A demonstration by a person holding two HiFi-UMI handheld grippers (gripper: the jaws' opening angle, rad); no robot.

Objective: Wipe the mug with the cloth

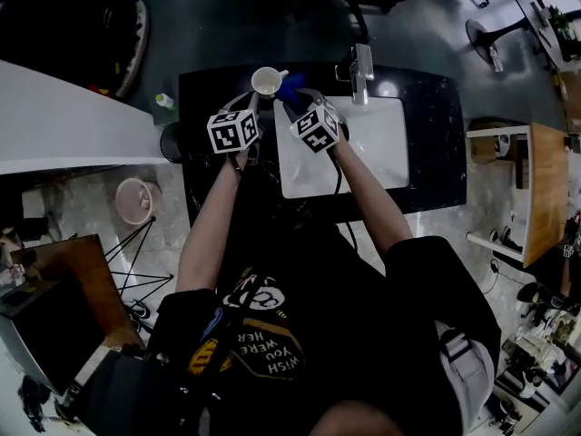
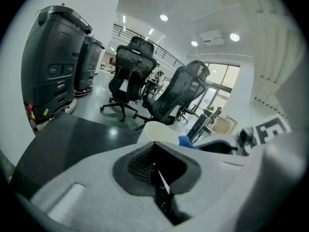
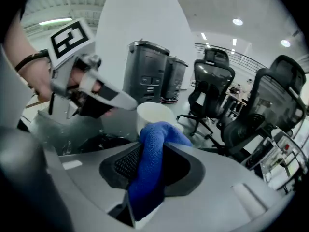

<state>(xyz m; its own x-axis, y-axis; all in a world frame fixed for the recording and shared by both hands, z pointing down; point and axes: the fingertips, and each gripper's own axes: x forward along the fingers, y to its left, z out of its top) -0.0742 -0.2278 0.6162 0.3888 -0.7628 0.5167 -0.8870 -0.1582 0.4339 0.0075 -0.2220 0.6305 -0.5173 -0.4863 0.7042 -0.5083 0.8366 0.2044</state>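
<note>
A white mug [image 1: 266, 82] hangs over the back of the black counter [image 1: 427, 153], its handle pointing right. My left gripper [image 1: 250, 107] comes at it from the left. In the left gripper view the jaws [image 2: 157, 166] are nearly together on a thin white edge, seemingly the wall of the mug [image 2: 159, 132]. My right gripper [image 1: 298, 105] is shut on a blue cloth [image 1: 290, 87]. In the right gripper view the cloth [image 3: 149, 168] runs up between the jaws and its bunched top rests against the mug [image 3: 152, 114].
A white sink basin [image 1: 363, 143] with a metal faucet [image 1: 361, 69] sits just right of the grippers. A small green-capped bottle [image 1: 163, 101] stands at the counter's left corner. Office chairs [image 2: 130, 71] and dark machines [image 2: 53, 66] stand beyond the counter.
</note>
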